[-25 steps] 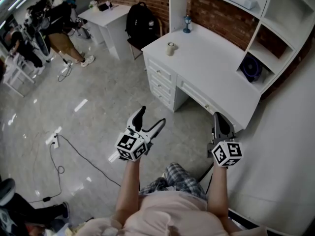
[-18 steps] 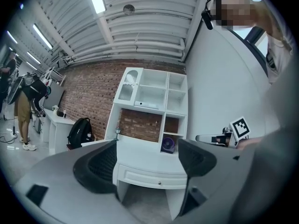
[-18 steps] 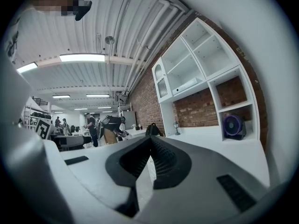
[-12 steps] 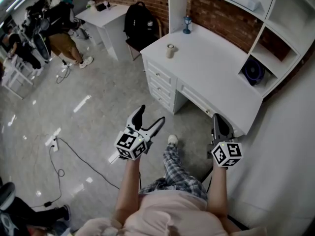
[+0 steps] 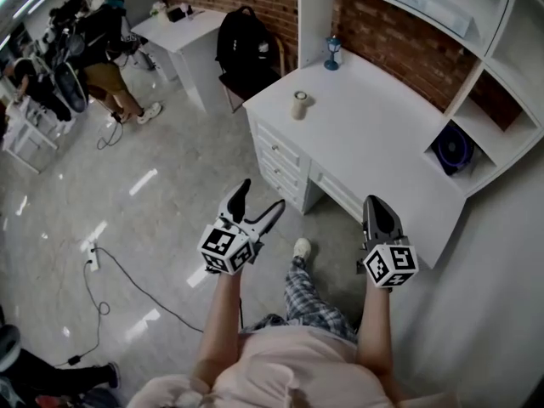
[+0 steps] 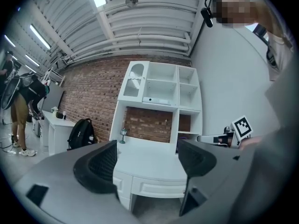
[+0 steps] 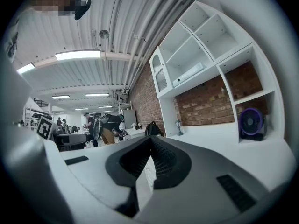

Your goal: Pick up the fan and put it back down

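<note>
A small purple fan (image 5: 453, 149) stands in the lowest cubby of the white shelf unit at the right end of the white desk (image 5: 382, 143). The right gripper view shows the fan (image 7: 252, 123) in that same cubby, far off. My left gripper (image 5: 259, 202) hangs open over the floor in front of the desk drawers, with nothing between its jaws (image 6: 147, 160). My right gripper (image 5: 375, 204) is shut and empty, held near the desk's front edge, well short of the fan. Its jaws (image 7: 150, 160) meet at the tips.
On the desk stand a small cup (image 5: 299, 104) and a blue lantern (image 5: 334, 52). A black backpack (image 5: 246, 45) sits on a chair beside a small white table (image 5: 183, 28). People (image 5: 93, 41) stand at the far left. A cable (image 5: 127, 270) lies on the floor.
The desk has slid right and nearer in the head view as the person stepped towards it; a foot now shows. Both grippers keep their pose and state.
</note>
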{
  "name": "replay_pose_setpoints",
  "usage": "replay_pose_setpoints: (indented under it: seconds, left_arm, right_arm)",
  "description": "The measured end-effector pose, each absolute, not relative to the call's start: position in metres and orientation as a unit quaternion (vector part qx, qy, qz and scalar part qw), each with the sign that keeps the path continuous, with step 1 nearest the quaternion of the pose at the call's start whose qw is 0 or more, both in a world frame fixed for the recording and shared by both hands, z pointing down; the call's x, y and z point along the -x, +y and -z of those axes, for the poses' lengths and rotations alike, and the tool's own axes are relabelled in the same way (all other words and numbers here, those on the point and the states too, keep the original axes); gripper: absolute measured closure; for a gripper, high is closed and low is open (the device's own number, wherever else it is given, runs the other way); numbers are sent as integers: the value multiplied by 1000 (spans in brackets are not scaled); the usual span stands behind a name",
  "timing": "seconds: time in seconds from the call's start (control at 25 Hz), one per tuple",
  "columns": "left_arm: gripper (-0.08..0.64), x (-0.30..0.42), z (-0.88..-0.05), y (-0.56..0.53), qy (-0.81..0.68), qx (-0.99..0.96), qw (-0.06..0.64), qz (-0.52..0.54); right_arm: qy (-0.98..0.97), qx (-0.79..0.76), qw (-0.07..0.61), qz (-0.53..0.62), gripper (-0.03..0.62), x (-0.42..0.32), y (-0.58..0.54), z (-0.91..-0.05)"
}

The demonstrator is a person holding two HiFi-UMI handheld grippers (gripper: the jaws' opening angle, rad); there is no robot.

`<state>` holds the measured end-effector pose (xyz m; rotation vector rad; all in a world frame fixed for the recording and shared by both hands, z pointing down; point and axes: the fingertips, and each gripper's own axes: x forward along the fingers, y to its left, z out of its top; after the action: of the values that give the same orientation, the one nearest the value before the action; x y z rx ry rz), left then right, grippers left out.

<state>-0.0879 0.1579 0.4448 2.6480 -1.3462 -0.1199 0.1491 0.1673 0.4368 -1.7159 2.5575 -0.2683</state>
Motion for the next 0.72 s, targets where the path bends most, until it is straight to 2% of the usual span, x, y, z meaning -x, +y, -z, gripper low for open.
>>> replay_pose_setpoints:
  seconds: [0.72]
  left_arm:
    - [170,89,-443,-166,-460,-882,94,28]
  right_arm:
    - [846,525,9,97,577,-117,-168,-433]
